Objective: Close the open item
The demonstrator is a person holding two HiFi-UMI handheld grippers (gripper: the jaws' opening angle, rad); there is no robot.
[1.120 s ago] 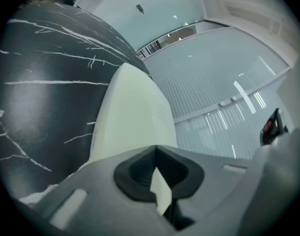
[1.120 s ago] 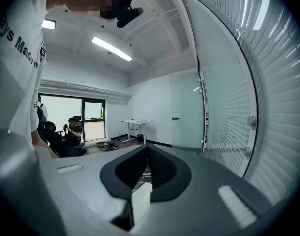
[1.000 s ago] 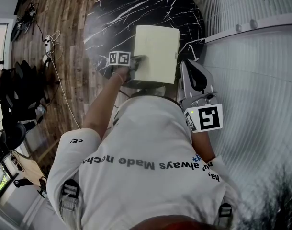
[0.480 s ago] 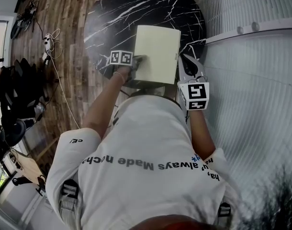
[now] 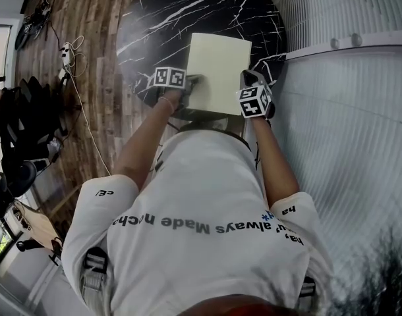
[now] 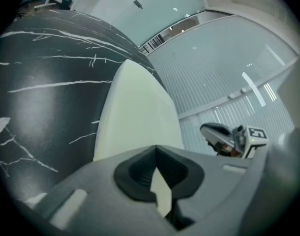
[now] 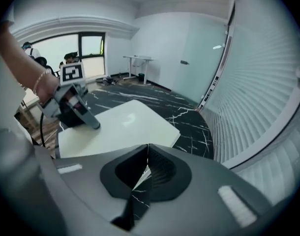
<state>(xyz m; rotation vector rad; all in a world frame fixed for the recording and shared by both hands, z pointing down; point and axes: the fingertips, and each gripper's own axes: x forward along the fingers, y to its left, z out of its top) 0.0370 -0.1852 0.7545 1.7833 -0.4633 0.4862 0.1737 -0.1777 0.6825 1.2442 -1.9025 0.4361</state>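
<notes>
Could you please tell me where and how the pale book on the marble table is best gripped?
I'd take the pale book by its free right long edge, coming in low from the right: it lies flat on the table, and the left tongs rest on its left edge.

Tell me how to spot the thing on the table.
Find the round black table with white veins. At its near edge lies a flat cream rectangle, like a closed book. Nothing else on that dark top is pale and flat.
</notes>
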